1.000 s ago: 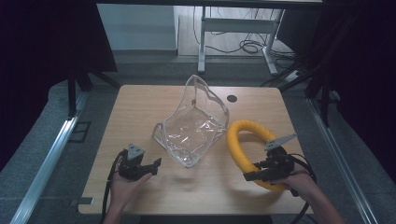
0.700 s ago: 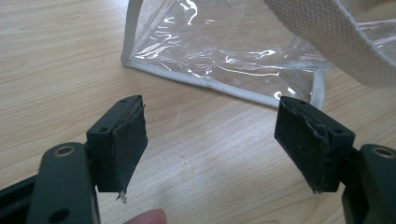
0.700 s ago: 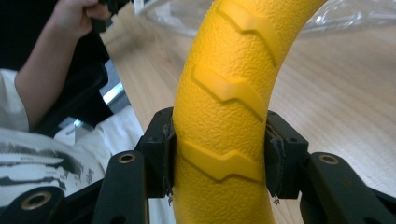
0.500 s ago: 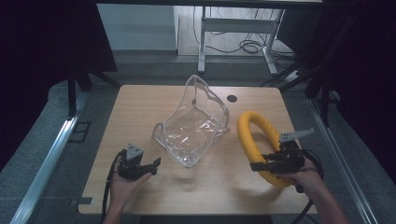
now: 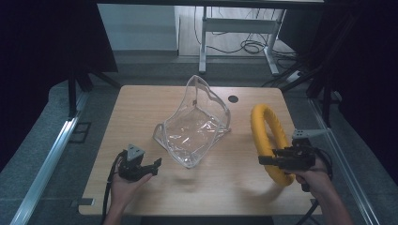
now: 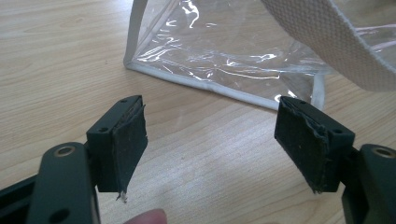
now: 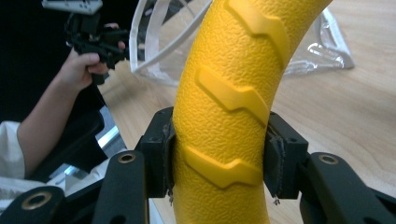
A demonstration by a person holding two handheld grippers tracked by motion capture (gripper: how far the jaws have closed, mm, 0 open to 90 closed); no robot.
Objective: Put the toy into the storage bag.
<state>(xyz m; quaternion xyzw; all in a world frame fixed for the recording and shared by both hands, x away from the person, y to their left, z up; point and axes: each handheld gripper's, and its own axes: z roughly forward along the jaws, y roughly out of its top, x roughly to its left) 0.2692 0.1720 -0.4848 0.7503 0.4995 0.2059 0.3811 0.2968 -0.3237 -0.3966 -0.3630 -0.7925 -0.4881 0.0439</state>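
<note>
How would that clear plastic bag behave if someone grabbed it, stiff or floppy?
Probably floppy: the clear bag has creased, wrinkled walls and sags open on the table. Likely light, being thin film with a white strap. Its glossy surface may slip, so the white edging looks the surer place to grip.

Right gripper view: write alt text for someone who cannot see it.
The right gripper clamps a textured yellow ring between its black jaws above a wooden table. Behind, a clear bag lies on the table and a hand holds the left gripper.
</note>
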